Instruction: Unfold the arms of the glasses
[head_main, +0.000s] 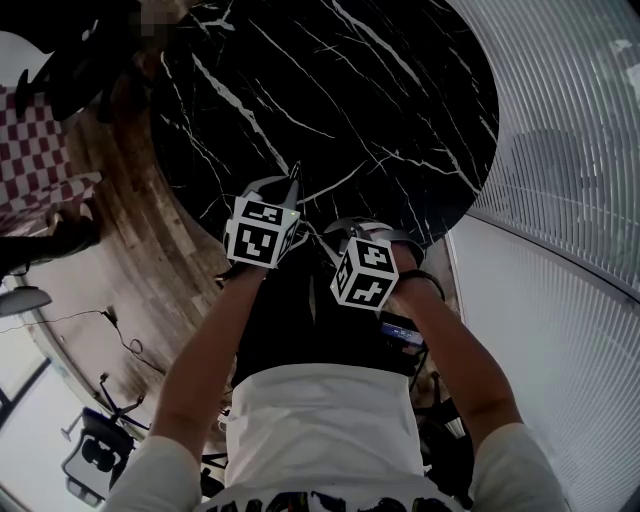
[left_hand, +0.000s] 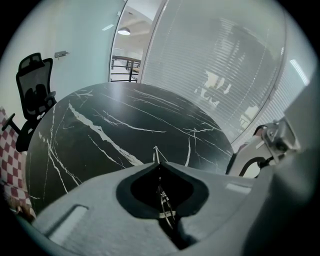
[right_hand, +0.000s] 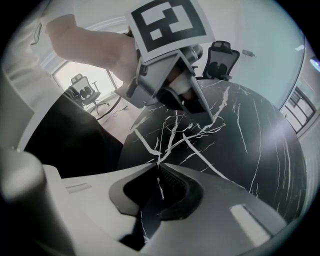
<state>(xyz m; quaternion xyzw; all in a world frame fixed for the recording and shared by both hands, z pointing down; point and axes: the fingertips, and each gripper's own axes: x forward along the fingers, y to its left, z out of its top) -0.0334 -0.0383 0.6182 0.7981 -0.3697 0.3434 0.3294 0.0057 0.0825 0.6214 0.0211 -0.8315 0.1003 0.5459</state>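
**A:** Black marble with white veins, that round table (head_main: 400, 100). What sits nearest the person?

**B:** Both grippers, close together over its near edge. The left gripper (left_hand: 158, 161) has its fingers clenched on a thin wire part of the glasses (right_hand: 176, 122).

**A:** And the right gripper (right_hand: 159, 161)?

**B:** Its fingers are pressed together on another thin wire of the same frame.

**A:** So where are the glasses?

**B:** Held between the two grippers, lens rings just under the left one, above the marble. Whether they touch it I cannot tell.

**A:** Farther out?

**B:** An office chair (left_hand: 32, 95) beside the table's edge, then slatted blinds (left_hand: 225, 75) behind.
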